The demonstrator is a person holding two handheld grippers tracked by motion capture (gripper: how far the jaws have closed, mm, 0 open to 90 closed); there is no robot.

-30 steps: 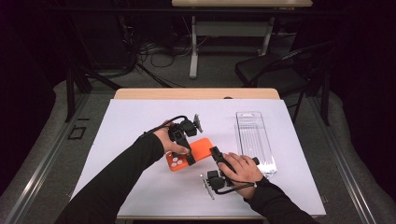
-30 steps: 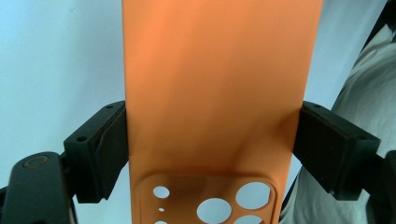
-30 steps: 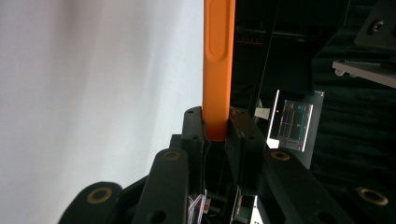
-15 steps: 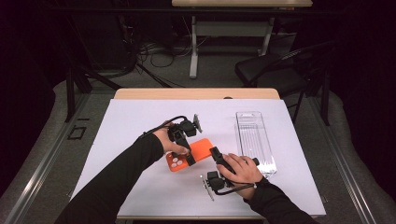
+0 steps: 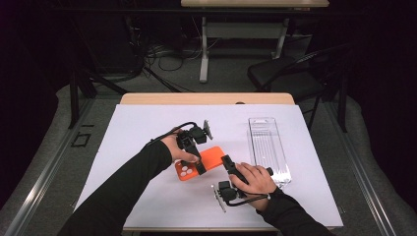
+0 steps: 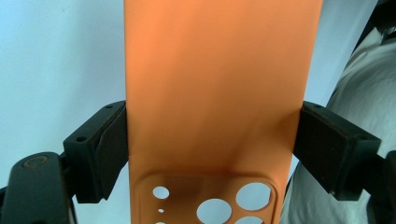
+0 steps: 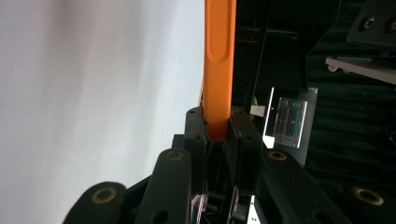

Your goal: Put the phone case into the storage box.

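The orange phone case sits near the middle of the white table cover, a flat, smooth, matte rectangle with rounded corners and a cluster of round camera cut-outs at its near-left end. In the left gripper view the case spans the whole gap between the two black jaws, whose rubbery pads press against its long edges, so the left gripper grips it across its width with the jaws spread wide. The right gripper meets the case at its right end; in the right gripper view its jaws are pinched nearly together on the thin orange rim, where a long oval button ridge shows.

Right of the case, just beyond the right hand, lies a clear plastic tray, long, rectangular and ribbed inside. A dark chair stands on the floor beyond the table.
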